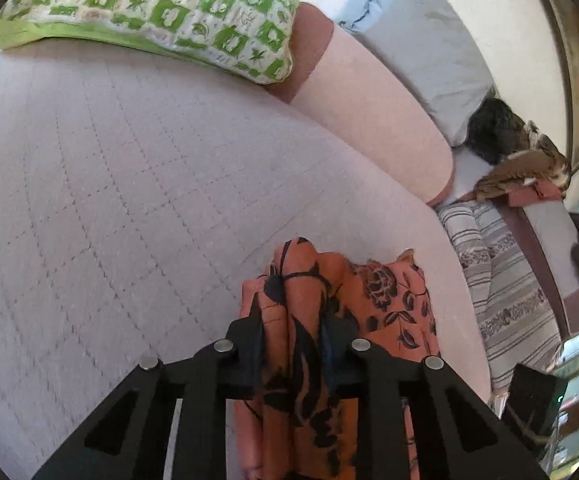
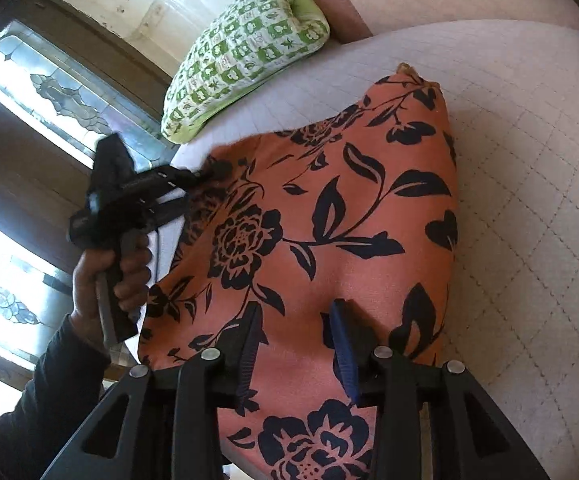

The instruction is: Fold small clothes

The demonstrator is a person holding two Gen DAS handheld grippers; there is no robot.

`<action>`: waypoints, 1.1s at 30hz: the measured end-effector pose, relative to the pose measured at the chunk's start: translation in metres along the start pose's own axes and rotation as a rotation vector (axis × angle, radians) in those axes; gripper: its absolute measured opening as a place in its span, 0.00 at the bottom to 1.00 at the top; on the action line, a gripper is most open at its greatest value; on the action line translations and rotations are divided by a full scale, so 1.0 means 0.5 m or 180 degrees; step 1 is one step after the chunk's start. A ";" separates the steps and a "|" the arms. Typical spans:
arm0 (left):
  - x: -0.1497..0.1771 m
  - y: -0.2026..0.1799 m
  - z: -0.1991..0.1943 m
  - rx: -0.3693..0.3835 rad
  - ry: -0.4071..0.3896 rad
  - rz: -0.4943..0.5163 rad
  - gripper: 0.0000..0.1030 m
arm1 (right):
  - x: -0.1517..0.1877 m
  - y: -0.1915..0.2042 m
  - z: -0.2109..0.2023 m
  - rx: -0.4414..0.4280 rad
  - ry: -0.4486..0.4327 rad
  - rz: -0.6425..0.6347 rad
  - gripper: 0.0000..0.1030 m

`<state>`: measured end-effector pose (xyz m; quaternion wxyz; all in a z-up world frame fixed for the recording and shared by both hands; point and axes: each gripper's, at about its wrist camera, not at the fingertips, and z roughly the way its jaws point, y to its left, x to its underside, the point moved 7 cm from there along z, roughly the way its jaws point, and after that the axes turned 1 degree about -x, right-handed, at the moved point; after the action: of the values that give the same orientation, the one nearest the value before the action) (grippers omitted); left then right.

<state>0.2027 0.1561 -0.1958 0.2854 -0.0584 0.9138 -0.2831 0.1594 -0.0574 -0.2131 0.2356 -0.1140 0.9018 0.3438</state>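
An orange cloth (image 1: 389,292) with a dark floral print lies on the pale quilted bed cover (image 1: 109,160). In the left wrist view my left gripper (image 1: 293,312) is shut on a bunched fold of it, and the fabric runs back between the fingers. In the right wrist view the cloth (image 2: 349,200) spreads wide over the bed cover (image 2: 529,160). My right gripper (image 2: 297,312) is closed on its near part, where creases run into the gap. At that cloth's left edge a hand (image 2: 105,276) holds the left gripper (image 2: 205,174), which is pinching the fabric.
A green and white checked pillow (image 1: 149,4) (image 2: 245,52) lies at the far side of the bed. A pink bolster (image 1: 369,112), a blue-grey pillow (image 1: 421,48) and striped bedding (image 1: 497,288) sit to the right. A leaded-glass window (image 2: 49,92) stands beyond the bed's left edge.
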 end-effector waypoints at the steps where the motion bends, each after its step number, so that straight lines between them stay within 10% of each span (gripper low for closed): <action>1: 0.011 0.026 0.029 -0.0086 0.0138 -0.0038 0.25 | -0.002 -0.003 0.003 -0.0031 -0.0007 0.0022 0.38; 4: 0.001 0.031 0.021 0.0103 0.0135 -0.0160 0.26 | 0.003 -0.007 -0.001 -0.0105 -0.0032 0.0039 0.38; 15: 0.015 0.023 -0.108 -0.0392 -0.0203 -0.0113 0.55 | 0.004 -0.010 -0.007 -0.0157 -0.0005 0.0122 0.39; 26: 0.255 -0.036 -0.164 -0.0318 0.0278 0.0118 0.58 | -0.001 -0.006 -0.016 -0.0304 0.0109 0.0121 0.55; 30: 0.258 -0.040 -0.143 -0.0330 0.0490 0.0267 0.19 | 0.001 -0.002 -0.015 -0.0328 0.0126 0.0092 0.58; 33: 0.261 -0.042 -0.120 -0.0215 0.0540 0.0337 0.14 | 0.002 -0.006 -0.018 -0.0429 0.0143 0.0132 0.58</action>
<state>0.0597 0.1326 -0.2074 0.2194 0.0045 0.9455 -0.2406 0.1566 -0.0656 -0.2095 0.1999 -0.1186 0.8839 0.4059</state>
